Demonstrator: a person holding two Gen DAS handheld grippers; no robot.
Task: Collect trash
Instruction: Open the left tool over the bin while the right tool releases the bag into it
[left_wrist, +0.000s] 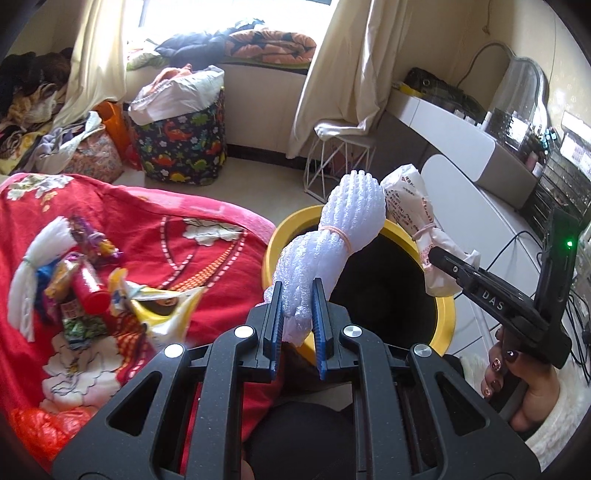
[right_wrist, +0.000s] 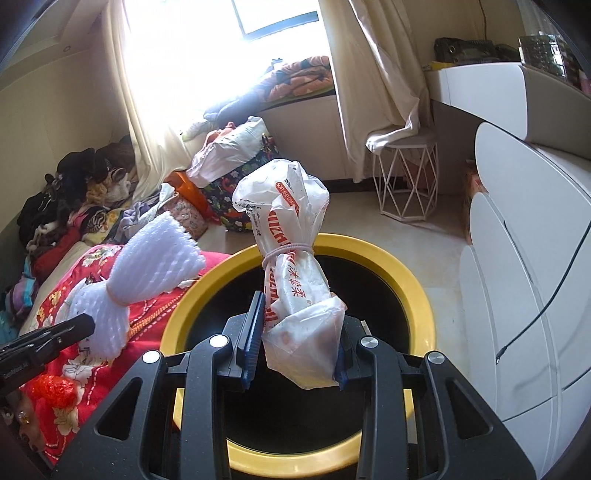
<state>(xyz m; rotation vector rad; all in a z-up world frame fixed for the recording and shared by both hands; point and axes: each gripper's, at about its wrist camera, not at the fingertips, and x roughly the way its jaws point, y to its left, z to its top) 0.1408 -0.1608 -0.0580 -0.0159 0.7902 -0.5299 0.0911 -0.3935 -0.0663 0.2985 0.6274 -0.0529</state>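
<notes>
White foam netting (left_wrist: 325, 236), tied with a band, is clamped between the pads of the left gripper (left_wrist: 298, 314); a banded plastic wrapper (right_wrist: 295, 280) is pinched by the right gripper (right_wrist: 295, 343). Both bundles are held over the mouth of the yellow-rimmed bin (right_wrist: 402, 266). More litter (left_wrist: 85, 291) is left on the red blanket (left_wrist: 207, 258). If the foam is released near the rim, it could be bounced onto the blanket.
</notes>
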